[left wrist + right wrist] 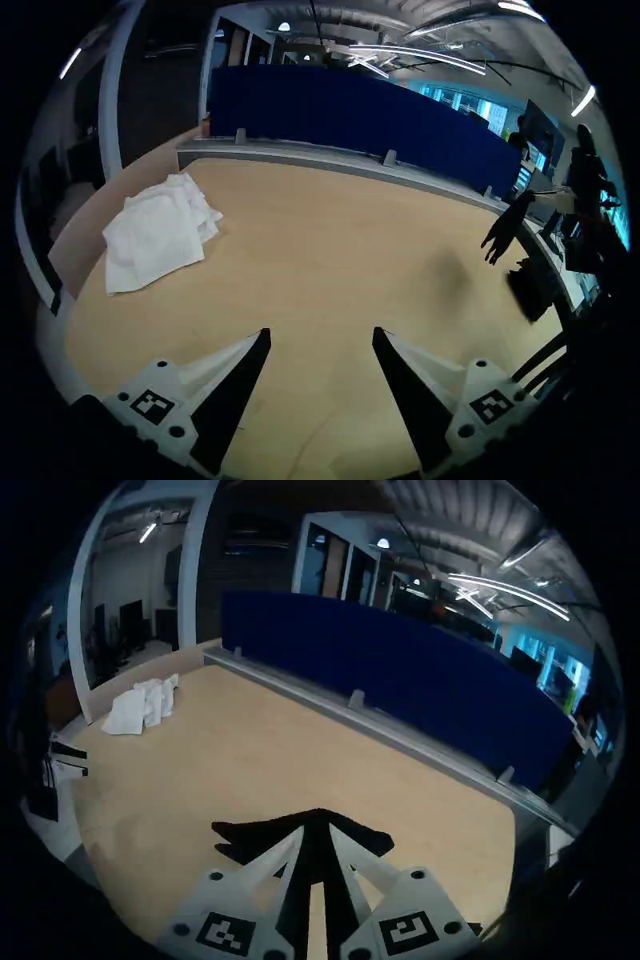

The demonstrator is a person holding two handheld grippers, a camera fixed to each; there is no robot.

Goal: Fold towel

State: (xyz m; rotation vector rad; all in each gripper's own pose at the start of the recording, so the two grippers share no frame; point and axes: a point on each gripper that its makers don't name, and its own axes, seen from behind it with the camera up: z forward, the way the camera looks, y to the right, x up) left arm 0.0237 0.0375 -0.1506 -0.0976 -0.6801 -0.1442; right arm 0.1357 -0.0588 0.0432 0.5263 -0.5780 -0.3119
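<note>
No legible text, no readable labels, brands, numbers

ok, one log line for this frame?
left gripper open, empty | right gripper shut on black cloth | white towels heaped at table corner, apart from both

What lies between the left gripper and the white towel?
Bare table: in the left gripper view, plain wood runs from the left gripper to the towel, nothing on it.

The partition (360,112) is coloured dark blue. In front of it, the table (320,240) is pale wood-grained, the towel (156,232) white, the cloth (240,836) black. 2 black-and-white square-patterned markers (152,406) are carried on each of the white-bodied, black-fingered left gripper (320,340) and right gripper (316,828).
</note>
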